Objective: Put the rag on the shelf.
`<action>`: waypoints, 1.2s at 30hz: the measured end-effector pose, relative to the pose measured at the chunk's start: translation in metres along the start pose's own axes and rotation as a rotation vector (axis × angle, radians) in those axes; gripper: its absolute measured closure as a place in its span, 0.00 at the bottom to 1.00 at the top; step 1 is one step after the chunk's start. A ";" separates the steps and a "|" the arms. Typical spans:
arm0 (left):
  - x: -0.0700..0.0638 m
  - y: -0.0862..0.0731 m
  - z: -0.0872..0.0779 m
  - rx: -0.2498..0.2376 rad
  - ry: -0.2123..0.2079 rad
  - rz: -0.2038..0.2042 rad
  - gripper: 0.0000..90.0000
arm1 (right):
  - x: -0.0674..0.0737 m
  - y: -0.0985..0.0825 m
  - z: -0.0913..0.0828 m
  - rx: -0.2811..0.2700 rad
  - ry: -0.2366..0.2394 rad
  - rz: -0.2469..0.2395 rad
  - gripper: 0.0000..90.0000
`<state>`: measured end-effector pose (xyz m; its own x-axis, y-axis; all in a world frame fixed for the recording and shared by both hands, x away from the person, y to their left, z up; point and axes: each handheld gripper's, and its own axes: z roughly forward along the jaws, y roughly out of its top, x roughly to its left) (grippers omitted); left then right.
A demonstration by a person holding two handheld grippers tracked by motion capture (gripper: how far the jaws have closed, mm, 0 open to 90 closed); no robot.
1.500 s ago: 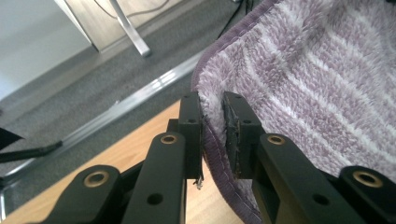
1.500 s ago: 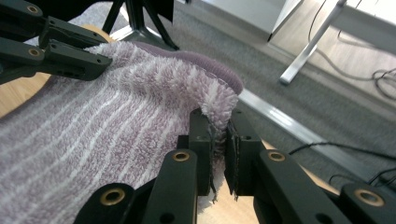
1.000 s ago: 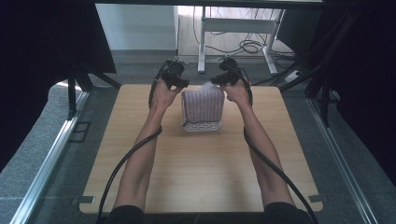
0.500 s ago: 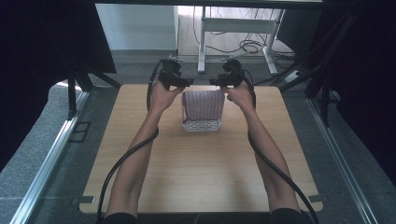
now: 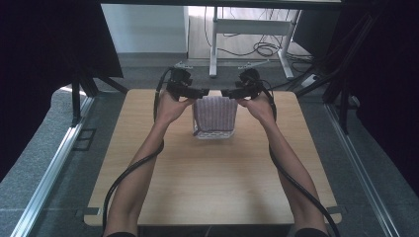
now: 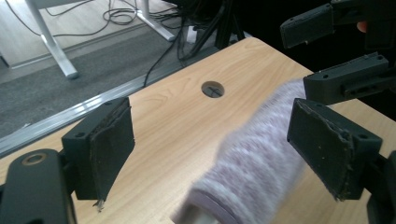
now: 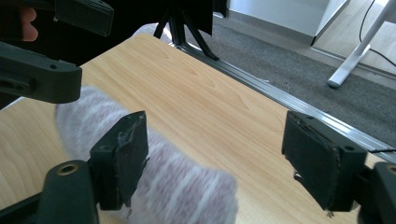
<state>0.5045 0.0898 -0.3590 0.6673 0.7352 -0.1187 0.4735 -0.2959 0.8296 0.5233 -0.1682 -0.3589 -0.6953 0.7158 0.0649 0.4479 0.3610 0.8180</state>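
From above, my left gripper (image 5: pixel 197 93) sits upper centre-left of the frame, jaws spread wide and holding nothing. In the left gripper view its two worn black foam pads (image 6: pixel 111 147) stand far apart, frayed at the edges, over pale wood-grain table (image 6: pixel 177 126) with a round cable hole (image 6: pixel 212 88).

At centre, between both grippers, lies the striped fuzzy towel (image 5: pixel 214 112), draped over a white perforated basket (image 5: pixel 213 133) near the table's far edge. The cloth looks soft and napped, lilac with pale bands, rolling into a rounded hump.

Right of centre, my right gripper (image 5: pixel 232 92) mirrors the left, jaws likewise wide and empty; in the right gripper view the towel (image 7: pixel 154 186) bulges at lower left, behind the left pad (image 7: pixel 122 156).

I judge this the release step: cloth laid over the basket, both claws let go at its top corners. The next move calls for drawing both grippers clear upward without snagging the nap, or re-gripping the corners to straighten the drape.
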 end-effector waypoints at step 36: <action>-0.032 -0.069 -0.033 0.017 -0.020 0.097 0.13 | 0.030 -0.068 -0.034 0.036 0.034 -0.064 0.15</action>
<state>0.4316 0.1071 -0.3949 0.7215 0.6907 -0.0493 0.4158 -0.3753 0.8284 0.4528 -0.1915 -0.3928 -0.7417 0.6699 0.0329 0.4211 0.4270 0.8002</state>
